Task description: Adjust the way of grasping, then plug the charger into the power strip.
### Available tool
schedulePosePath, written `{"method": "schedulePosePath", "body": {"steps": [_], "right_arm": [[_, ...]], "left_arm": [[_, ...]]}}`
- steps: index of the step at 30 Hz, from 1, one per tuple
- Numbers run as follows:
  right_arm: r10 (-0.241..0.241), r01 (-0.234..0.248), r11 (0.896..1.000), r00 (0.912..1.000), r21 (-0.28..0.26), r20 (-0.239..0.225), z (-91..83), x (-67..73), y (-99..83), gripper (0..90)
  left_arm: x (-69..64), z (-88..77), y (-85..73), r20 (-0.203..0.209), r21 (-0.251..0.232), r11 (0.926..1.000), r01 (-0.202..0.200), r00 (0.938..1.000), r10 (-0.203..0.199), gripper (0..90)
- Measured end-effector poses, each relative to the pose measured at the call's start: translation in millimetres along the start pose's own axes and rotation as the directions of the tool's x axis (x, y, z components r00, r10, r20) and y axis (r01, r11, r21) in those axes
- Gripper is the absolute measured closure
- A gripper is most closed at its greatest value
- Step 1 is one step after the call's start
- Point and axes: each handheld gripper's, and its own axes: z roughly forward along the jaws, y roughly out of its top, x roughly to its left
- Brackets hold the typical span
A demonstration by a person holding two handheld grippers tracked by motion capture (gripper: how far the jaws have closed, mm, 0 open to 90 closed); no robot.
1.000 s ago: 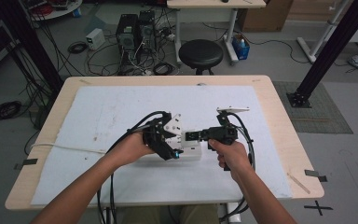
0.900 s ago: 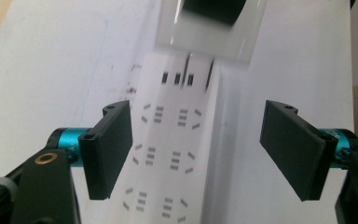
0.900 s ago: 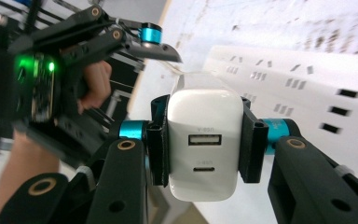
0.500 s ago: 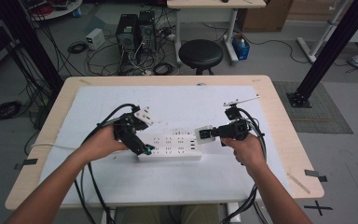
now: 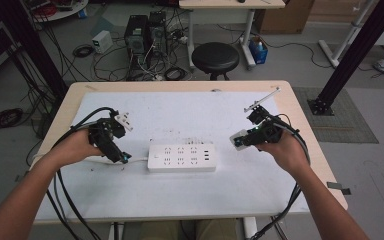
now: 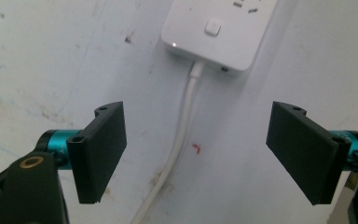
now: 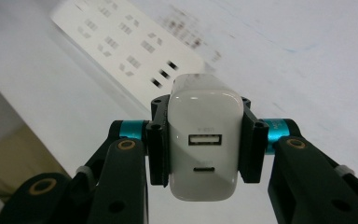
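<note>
White power strip lying flat near the middle of the table, on a white sheet with grey smudges; no box or tray to hold anything, only the strip's own sockets, all seen without a plug in the high view. Thin white cord leaving the strip's left end and passing under the left gripper, between its two black jaws, spread wide with nothing held. Right gripper well apart from the strip, to its right, above the sheet, jaws closed tight on both sides of a white charger; one USB port and one smaller port facing the camera in the right gripper view. Prongs of the charger hidden behind its body. Strip blurred there, its far end cut off by the picture's edge. Small red mark on the sheet beside the cord. Behind the table, a black round stool, computer towers and many loose cables on a grey floor.
</note>
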Motion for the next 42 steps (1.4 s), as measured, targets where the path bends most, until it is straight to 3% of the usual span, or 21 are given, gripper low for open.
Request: {"method": "schedulePosePath", "body": {"steps": [6, 11, 17, 22, 29, 35, 38, 40, 42], "right_arm": [[-0.062, 0.057, 0.996, 0.9949, 0.070, 0.079, -9.4, -6.2, -0.8, 62.0], [-0.100, 0.083, 0.988, 0.9860, 0.128, 0.134, -12.1, -5.4, -1.5, 62.0], [-0.117, 0.100, 0.986, 0.9848, 0.131, 0.129, -11.2, -3.4, -2.3, 61.9], [-0.114, 0.095, 0.985, 0.9846, 0.145, 0.132, -12.4, -1.5, -0.2, 61.9], [-0.176, 0.156, 0.976, 0.9762, 0.155, 0.127, -16.3, 4.7, 11.2, 61.9], [-0.281, 0.261, 0.953, 0.9518, 0.156, 0.123, -10.1, 15.3, 27.2, 61.9], [-0.368, 0.353, 0.924, 0.9256, 0.143, 0.089, -3.9, 20.6, 36.1, 61.9], [-0.399, 0.384, 0.910, 0.9136, 0.158, 0.077, 2.2, 25.5, 42.2, 61.9], [-0.440, 0.424, 0.889, 0.8956, 0.172, 0.065, 9.4, 30.0, 48.6, 61.9]], "left_arm": [[5.3, -2.0, -8.0, 0.005, 0.035, 0.9993, -0.010, 0.9999, 0.010, 20.0], [6.6, -3.7, -9.2, -0.022, 0.040, 0.9992, 0.004, 0.9998, -0.003, 20.0], [7.0, -5.7, -9.5, -0.028, 0.021, 0.9992, 0.035, 0.9990, -0.034, 20.0], [6.5, -10.0, -10.8, -0.020, 0.012, 0.9992, 0.037, 0.9991, -0.037, 20.0], [5.1, -10.9, -16.0, -0.019, 0.025, 0.9991, 0.033, 0.9993, -0.033, 20.0], [1.4, -9.2, -17.0, -0.029, 0.027, 0.9996, 0.008, 0.9996, -0.007, 20.0], [0.1, -8.4, -15.9, -0.032, 0.012, 0.9999, 0.002, 0.9995, -0.002, 20.0], [-0.8, -6.8, -15.8, -0.033, 0.010, 1.0000, -0.002, 0.9995, 0.002, 20.0], [-1.1, -4.7, -16.2, -0.029, 0.014, 0.9999, -0.008, 0.9995, 0.009, 20.0]]}}
